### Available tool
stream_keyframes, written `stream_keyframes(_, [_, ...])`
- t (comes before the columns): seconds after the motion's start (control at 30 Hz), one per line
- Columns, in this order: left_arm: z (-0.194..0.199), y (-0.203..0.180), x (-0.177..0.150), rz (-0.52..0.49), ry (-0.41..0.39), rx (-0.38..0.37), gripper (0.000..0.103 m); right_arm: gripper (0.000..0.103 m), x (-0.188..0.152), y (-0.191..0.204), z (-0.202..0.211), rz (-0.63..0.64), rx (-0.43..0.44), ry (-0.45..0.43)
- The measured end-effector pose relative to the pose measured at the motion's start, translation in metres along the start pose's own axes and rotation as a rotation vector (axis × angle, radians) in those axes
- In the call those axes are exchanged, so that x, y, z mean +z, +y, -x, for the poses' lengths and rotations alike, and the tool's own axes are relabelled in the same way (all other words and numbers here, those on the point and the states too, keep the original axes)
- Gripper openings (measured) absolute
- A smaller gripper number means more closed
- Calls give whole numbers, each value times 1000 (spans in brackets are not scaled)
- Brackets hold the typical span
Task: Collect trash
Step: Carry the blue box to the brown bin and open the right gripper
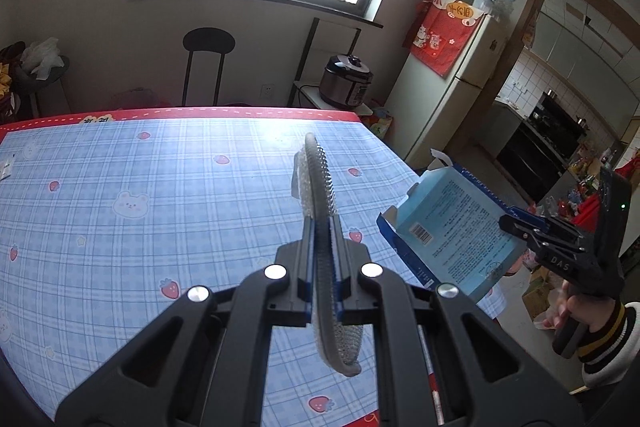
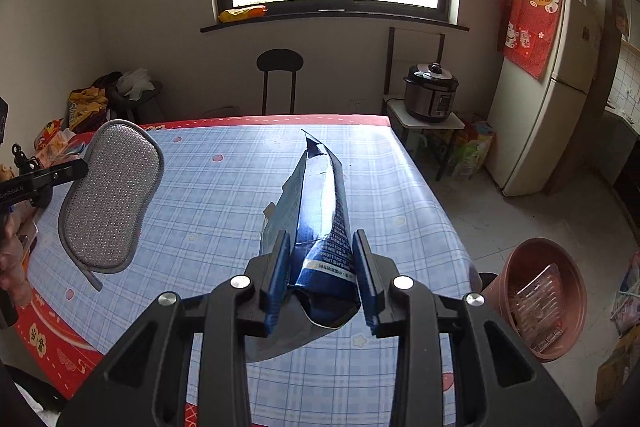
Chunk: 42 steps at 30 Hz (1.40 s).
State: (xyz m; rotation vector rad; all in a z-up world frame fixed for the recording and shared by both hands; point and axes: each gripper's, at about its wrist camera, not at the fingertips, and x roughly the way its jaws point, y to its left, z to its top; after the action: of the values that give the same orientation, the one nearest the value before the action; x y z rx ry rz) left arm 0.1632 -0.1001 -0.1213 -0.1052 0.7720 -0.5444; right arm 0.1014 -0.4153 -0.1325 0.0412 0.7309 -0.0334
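The left gripper point(image 1: 320, 227) pinches a grey oval mesh scrubbing pad point(image 2: 110, 197) above the blue checked tablecloth point(image 1: 160, 195). The right gripper point(image 2: 322, 259) clamps a flattened blue cardboard box point(image 2: 320, 211) (crumpled), near a brown plastic bin point(image 2: 520, 267) on the floor.

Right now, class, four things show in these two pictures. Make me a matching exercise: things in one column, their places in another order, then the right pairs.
Things:
1. scrubber
2. blue box
3. cooker
4. plastic tray

Places:
A. in the brown bin on the floor
B. in the left tongs, above the table
C. on a small side table by the fridge
D. in the right tongs

Pairs: 1-B, 2-D, 3-C, 4-A
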Motion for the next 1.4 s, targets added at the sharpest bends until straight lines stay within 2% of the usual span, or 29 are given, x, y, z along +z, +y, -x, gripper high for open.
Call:
stream_keyframes(0.17, [-11,-36,10,-33,-10,-31,11,33,-9,-50,20,-51,-66,-15])
stream_keyframes(0.5, [-39,-101,19,-59,-10,-75,11,33,-29,-179,52,-114,-223,-3])
stream_keyframes(0.93, [-71,-147,22,-53,-12,-54,11,33,-52,-336,40,-123,-437,109])
stream_keyframes(1.17, [-89,-166,26,-59,-4,-57,11,33,-55,-380,25,-83,-529,167])
stream_keyframes(1.4, [-102,-178,29,-77,7,-63,11,33,-53,-402,-7,21,-567,248])
